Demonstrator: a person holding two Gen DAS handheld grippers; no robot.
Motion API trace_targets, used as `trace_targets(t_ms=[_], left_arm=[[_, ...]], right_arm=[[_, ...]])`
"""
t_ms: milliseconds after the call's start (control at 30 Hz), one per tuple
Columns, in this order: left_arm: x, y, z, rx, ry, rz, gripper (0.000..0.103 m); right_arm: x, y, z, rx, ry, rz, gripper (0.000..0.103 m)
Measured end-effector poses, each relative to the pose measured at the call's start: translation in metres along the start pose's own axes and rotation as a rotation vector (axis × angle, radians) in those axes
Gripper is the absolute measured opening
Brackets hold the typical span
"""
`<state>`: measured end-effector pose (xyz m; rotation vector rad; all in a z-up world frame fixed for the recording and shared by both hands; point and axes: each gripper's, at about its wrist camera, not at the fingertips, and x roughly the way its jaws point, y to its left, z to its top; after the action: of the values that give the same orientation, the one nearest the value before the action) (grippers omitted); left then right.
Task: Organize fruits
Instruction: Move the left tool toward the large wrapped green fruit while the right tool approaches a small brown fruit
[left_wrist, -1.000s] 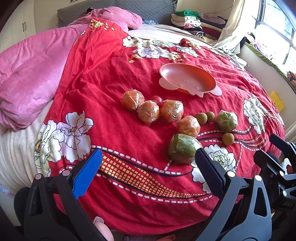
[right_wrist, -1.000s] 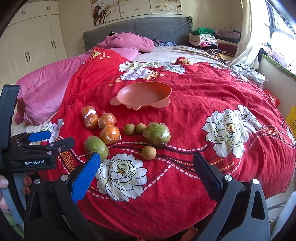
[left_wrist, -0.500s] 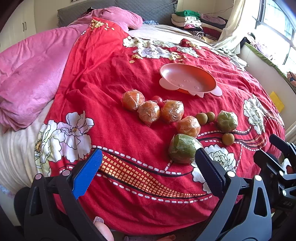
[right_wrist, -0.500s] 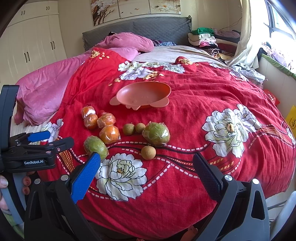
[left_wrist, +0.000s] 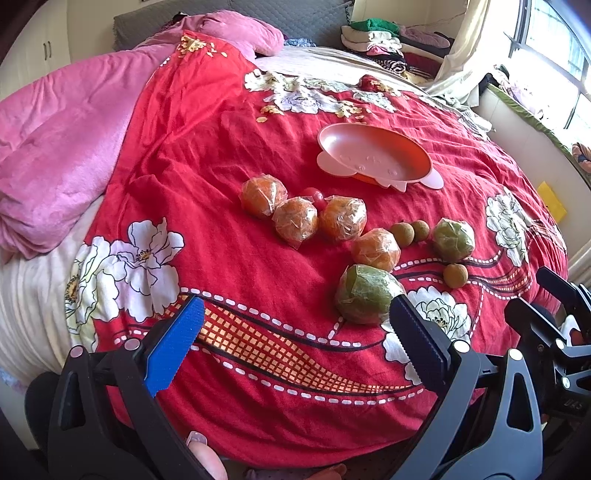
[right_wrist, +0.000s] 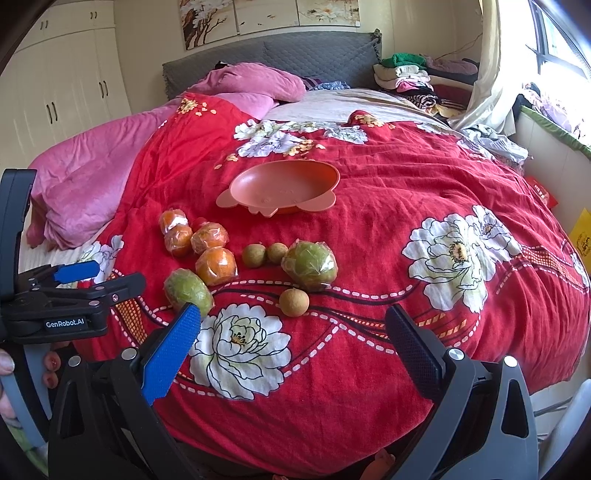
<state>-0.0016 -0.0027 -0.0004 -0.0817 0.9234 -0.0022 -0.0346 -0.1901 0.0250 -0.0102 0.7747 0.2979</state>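
Red floral bedspread (right_wrist: 369, 206) covers the bed, all fruit sits on it. Salmon-pink plastic bowl with ear-shaped tabs (right_wrist: 284, 184) lies empty toward the headboard, apart from the fruit. Four plastic-wrapped oranges (left_wrist: 301, 221) cluster just in front of the bowl, touching or nearly so, with a small red fruit (left_wrist: 316, 195) wedged among them. Nearest wrapped green fruit (left_wrist: 367, 293) lies just past the left gripper (left_wrist: 295, 347), close to its right finger tip; whether it touches the nearest orange I cannot tell. Second wrapped green fruit (right_wrist: 310, 264) sits to the right, with two small brown round fruits (right_wrist: 264, 254) beside it and a third small brown fruit (right_wrist: 293, 302) just in front. Left gripper jaws spread wide, nothing between them, hovering over the bed's near edge. Right gripper (right_wrist: 293, 347) jaws also wide, empty, over the white flower print. Pink blanket (right_wrist: 92, 177) bunched on the left side of the bed.
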Motion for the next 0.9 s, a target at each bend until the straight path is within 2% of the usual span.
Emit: trace_targets(t_ms=[333,500,833,900], left_arm=[[0.006,0.001,-0.002,-0.008,0.015,-0.005,0.094],[0.009,0.001,-0.002,-0.01,0.026,-0.049,0.094],[0.022,-0.019,0.002,0.072,0.046,-0.124,0.094],[0.026,-0.025,0.003,0.097,0.051,-0.13,0.09]], right_arm=[[0.007,-0.001,0.0,0.003,0.016,-0.002,0.099],[0.015,-0.004,-0.001,0.012,0.041,-0.004,0.099],[0.038,-0.012,0.0,0.015,0.098,0.025,0.099],[0.042,-0.011,0.0,0.007,0.105,0.033,0.099]])
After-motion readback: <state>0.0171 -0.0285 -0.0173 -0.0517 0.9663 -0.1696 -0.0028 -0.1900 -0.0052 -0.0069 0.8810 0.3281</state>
